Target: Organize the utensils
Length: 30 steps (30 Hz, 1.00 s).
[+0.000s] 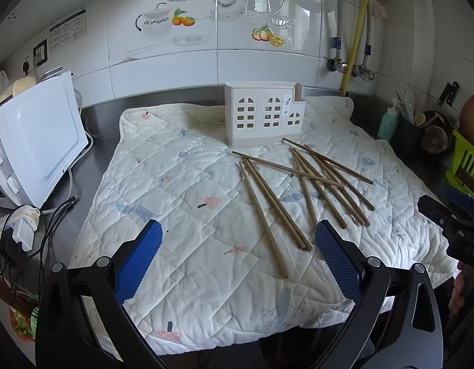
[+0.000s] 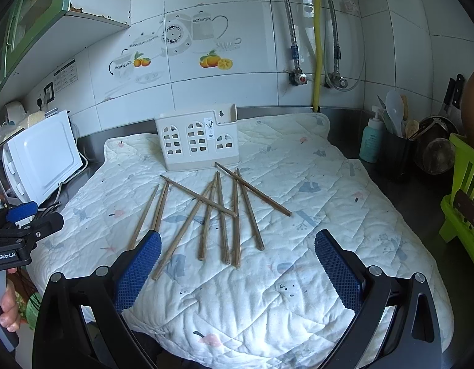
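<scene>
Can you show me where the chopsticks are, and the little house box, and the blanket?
chopsticks (image 2: 220, 215), right wrist view, on the shaft of one stick in the middle of the pile.
house box (image 2: 187, 141), right wrist view, on its front wall between the windows.
blanket (image 1: 187, 203), left wrist view, on a bare quilted patch.

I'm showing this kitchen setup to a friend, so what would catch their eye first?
Probably the loose wooden chopsticks scattered and crossing on the quilted mat in the middle. Just behind them stands the cream utensil holder with house-style windows, while both grippers, left and right, hover open and empty in front.
</scene>
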Available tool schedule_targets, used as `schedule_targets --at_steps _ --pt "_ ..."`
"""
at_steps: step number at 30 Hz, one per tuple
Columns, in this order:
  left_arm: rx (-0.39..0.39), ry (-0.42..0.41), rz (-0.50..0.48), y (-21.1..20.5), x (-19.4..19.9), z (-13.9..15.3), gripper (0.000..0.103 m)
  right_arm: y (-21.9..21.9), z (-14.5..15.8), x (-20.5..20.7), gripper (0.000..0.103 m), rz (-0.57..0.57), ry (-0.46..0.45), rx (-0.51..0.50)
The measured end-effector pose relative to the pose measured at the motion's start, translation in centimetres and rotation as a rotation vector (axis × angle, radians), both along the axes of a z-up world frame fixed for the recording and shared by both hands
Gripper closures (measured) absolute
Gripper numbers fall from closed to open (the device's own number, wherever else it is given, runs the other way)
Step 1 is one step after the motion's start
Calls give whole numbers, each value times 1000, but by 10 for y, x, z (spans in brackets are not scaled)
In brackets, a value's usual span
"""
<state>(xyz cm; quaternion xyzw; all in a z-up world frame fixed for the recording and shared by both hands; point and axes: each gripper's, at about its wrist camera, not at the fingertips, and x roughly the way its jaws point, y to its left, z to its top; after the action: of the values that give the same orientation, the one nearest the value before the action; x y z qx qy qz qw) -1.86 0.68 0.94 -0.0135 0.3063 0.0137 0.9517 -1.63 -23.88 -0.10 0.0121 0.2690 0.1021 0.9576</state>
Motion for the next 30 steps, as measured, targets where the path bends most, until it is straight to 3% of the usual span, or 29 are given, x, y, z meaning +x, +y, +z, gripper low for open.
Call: schedule_targets --at_steps 30 --pt "29 -60 24 3 -30 9 5 5 9 -12 6 42 -31 -4"
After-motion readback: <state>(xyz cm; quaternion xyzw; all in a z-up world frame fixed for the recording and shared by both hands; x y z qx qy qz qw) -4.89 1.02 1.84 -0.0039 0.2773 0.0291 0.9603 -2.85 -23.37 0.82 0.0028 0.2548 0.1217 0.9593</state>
